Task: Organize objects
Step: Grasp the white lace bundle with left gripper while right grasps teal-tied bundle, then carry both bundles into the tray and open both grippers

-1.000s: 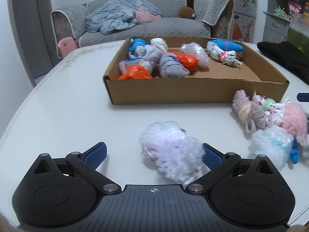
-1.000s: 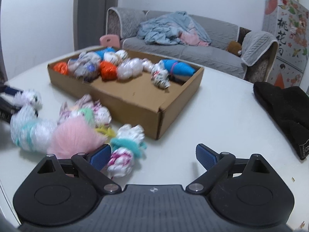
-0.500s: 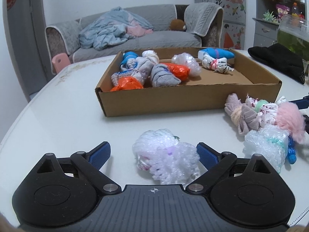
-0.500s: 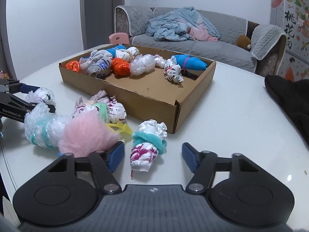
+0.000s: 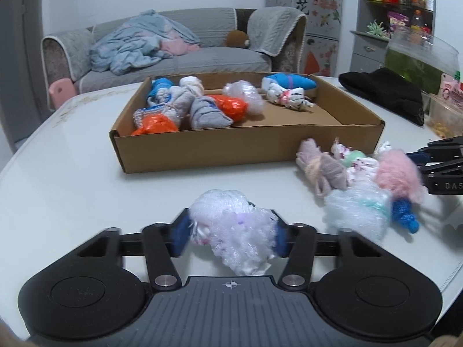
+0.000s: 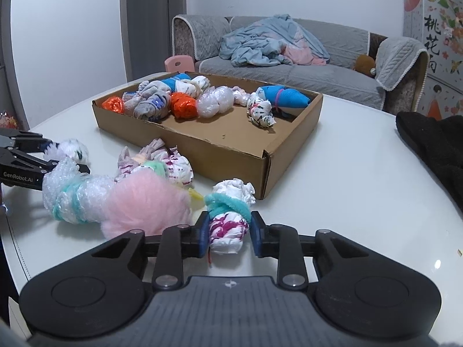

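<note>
White table [image 5: 72, 179], cardboard box [image 5: 231, 147] at 12 o'clock. Left tongs [image 5: 230, 235] have just been squeezed onto a bubble-wrap bundle [image 5: 231, 231]; right tongs [image 6: 230, 232] just clamped on a teal-banded sock roll [image 6: 230, 217], both at 6.

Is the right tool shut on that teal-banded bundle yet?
Shut. The right tool has just been closing, and both blue pads press the sides of the teal-banded bundle on the table.

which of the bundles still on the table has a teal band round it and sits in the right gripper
The white bundle with magenta marks, clamped in the right gripper; no other loose bundle is there.
</note>
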The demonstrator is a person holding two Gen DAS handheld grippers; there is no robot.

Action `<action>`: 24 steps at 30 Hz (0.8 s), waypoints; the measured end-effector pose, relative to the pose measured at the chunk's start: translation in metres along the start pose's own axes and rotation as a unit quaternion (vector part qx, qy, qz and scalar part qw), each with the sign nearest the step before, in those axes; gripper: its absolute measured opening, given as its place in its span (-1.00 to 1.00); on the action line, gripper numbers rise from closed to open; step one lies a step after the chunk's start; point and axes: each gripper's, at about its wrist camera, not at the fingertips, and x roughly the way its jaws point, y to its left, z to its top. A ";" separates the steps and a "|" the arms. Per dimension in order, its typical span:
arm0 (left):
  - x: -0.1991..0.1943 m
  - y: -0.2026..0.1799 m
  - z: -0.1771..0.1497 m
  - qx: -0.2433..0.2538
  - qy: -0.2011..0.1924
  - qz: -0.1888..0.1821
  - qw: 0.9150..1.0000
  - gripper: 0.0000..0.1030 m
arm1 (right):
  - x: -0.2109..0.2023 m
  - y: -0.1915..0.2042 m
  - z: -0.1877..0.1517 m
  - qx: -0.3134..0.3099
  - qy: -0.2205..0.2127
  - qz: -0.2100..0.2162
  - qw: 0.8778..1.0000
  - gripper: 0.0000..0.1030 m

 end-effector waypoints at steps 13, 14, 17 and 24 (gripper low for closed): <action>-0.020 0.014 0.008 -0.003 -0.006 0.020 1.000 0.08 | -0.032 -0.021 -0.004 0.030 -0.025 -0.021 0.999 -0.52; -0.023 0.017 0.010 -0.001 -0.007 0.024 1.000 0.08 | -0.034 -0.024 -0.004 0.029 -0.025 -0.025 0.999 -0.52; -0.030 0.030 0.020 -0.001 -0.014 0.036 0.999 0.08 | -0.044 -0.033 0.002 0.024 -0.027 -0.038 0.999 -0.52; -0.046 0.049 0.058 0.021 -0.032 0.052 0.998 0.09 | -0.059 -0.051 0.030 0.020 -0.054 -0.043 0.997 -0.51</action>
